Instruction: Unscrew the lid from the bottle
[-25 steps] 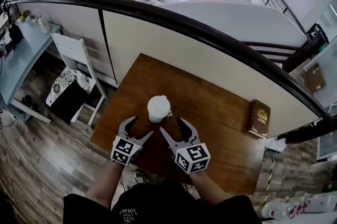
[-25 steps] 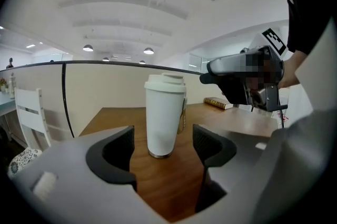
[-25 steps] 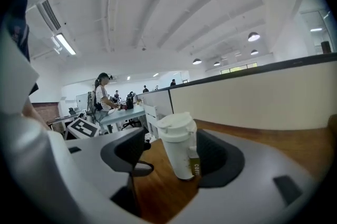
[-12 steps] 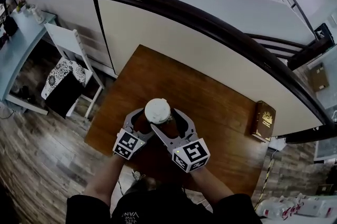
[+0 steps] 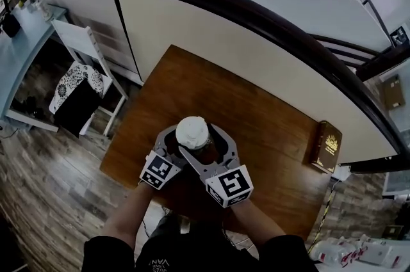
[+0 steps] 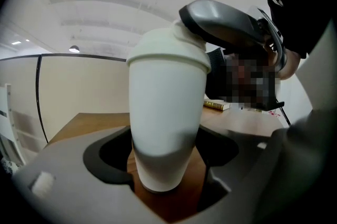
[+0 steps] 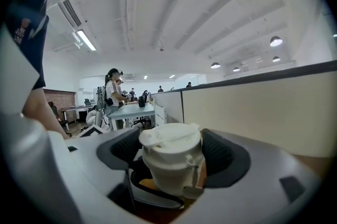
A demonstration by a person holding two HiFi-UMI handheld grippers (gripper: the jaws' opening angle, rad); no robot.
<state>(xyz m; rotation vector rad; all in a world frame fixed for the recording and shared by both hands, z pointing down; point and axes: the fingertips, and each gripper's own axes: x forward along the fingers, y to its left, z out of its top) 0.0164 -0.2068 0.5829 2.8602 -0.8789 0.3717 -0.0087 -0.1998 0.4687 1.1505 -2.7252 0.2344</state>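
Head view: at the far left a white chair [image 5: 82, 66] stands beside the wooden table [image 5: 269, 123]. The white bottle [image 5: 192, 132] sits near the table's near edge, right in front of the person.

The left gripper [image 6: 163, 165] comes in low. Its jaws have just been opening and now stand spread, 1 on each side of the bottle's lower body. The left gripper view shows a gap at both pads, so there is no squeeze.

The bottle stands upright on its base with its long axis vertical. The lid [image 7: 169, 139] points up and the body narrows towards the foot. It looks smooth, glossy and rigid, so I'd call it slippery. Whether it's full or empty I cannot tell.

The right gripper [image 7: 171, 159] sits higher. Its jaws have also just been opening and are spread around the lid, with daylight on both sides.

To my eye, the lower gripper should clamp the body firmly. The upper one should bite the lid's stepped rim and stay clear of the small hinged tab.

Far right, a brown book [image 5: 328, 146] lies well apart.
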